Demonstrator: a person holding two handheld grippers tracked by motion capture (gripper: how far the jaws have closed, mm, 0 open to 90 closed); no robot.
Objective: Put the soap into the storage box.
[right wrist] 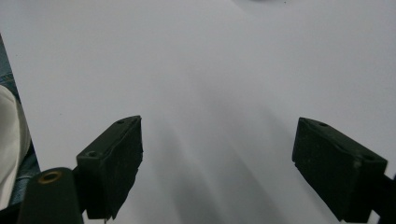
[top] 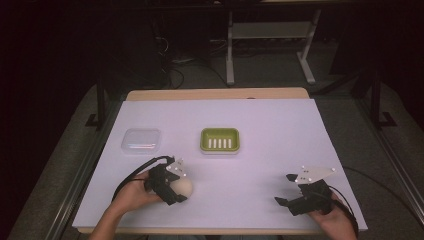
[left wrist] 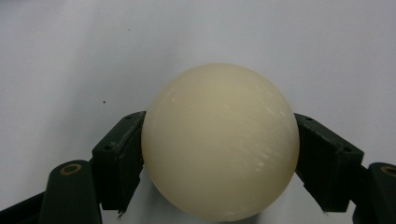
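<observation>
A cream-coloured ball (top: pixel 183 187) sits on the white table sheet near the front left. My left gripper (top: pixel 176 186) is shut on it; in the left gripper view the ball (left wrist: pixel 220 142) sits between both black pads (left wrist: pixel 122 158), touching each side. My right gripper (top: pixel 286 190) is at the front right, open, jaws spread wide over bare sheet; its pads (right wrist: pixel 114 163) hold nothing in the right gripper view.
A green soap dish (top: pixel 220 140) with a slotted white insert lies mid-table. A clear lidded plastic box (top: pixel 141 140) lies to its left. The white sheet (top: pixel 260 125) covers the table; its front edge runs just below both hands.
</observation>
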